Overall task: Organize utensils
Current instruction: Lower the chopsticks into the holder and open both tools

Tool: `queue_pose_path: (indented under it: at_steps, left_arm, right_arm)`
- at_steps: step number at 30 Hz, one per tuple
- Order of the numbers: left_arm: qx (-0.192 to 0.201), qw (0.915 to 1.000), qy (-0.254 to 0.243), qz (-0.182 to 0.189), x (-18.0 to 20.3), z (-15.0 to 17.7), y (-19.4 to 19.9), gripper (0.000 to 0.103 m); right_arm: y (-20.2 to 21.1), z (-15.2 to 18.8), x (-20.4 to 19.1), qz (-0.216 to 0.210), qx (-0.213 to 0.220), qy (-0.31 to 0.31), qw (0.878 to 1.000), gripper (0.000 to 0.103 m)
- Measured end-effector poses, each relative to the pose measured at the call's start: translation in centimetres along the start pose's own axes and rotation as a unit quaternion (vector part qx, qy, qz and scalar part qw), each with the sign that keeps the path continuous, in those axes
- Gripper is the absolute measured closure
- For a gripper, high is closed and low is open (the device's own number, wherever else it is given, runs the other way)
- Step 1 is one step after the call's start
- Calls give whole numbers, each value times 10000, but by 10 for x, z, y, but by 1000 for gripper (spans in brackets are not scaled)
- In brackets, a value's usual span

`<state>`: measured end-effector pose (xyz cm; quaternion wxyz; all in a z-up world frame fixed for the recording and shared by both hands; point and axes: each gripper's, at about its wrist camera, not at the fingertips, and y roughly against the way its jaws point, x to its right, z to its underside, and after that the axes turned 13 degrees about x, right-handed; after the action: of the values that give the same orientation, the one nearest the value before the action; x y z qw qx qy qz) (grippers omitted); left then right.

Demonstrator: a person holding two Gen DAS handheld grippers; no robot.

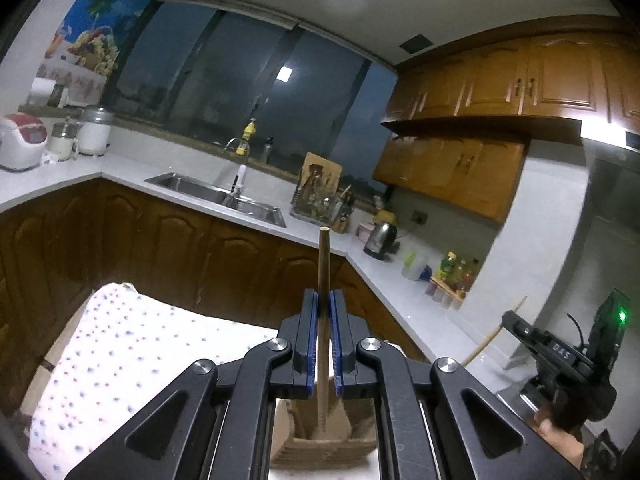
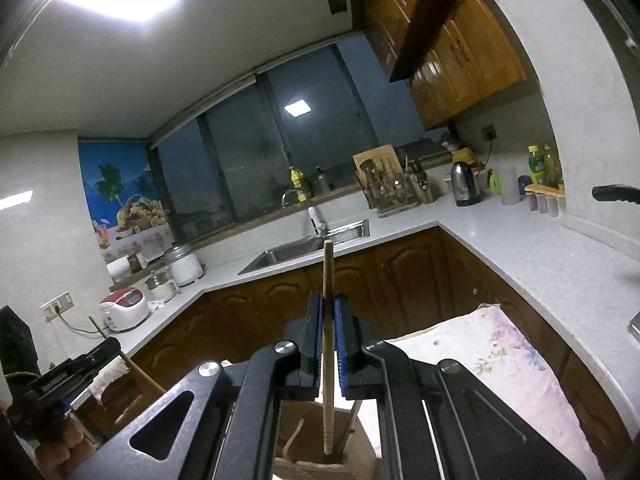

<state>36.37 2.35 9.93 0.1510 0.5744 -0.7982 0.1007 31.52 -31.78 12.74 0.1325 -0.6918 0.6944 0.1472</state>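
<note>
In the left wrist view my left gripper is shut on a wooden chopstick that stands upright between the blue pads. Its ridged lower end hangs over a cardboard box. At the right edge of that view my right gripper carries a slanted chopstick. In the right wrist view my right gripper is shut on its own chopstick, whose ridged tip reaches into a cardboard box. My left gripper shows at the lower left of that view.
An L-shaped white counter holds a sink, a dish rack with utensils, a kettle, bottles and a rice cooker. A dotted cloth and a floral cloth lie below the grippers.
</note>
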Motion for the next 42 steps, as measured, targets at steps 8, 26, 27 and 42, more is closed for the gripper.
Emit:
queue_pose_path:
  at_steps: [8,26,27,42]
  left_arm:
    - [-155,9994,196,-243,-13,42,-35,99]
    - [-818,9961,-46,-341,-4,71,-72,98]
    - [-821,9961,-28,-336,-4,71,-71,98]
    - [-997,9940,-222,-400,5,61,-73,94]
  right_arm:
    - [-20,41,7,107,-285,-100,9995,97]
    - [-41,92,23,288,-1001,-314,9941,97]
    - [-41,92,23,278,-1018,-320,9939,97]
    - [-45,88,28,218,-1181,-480,9916,88]
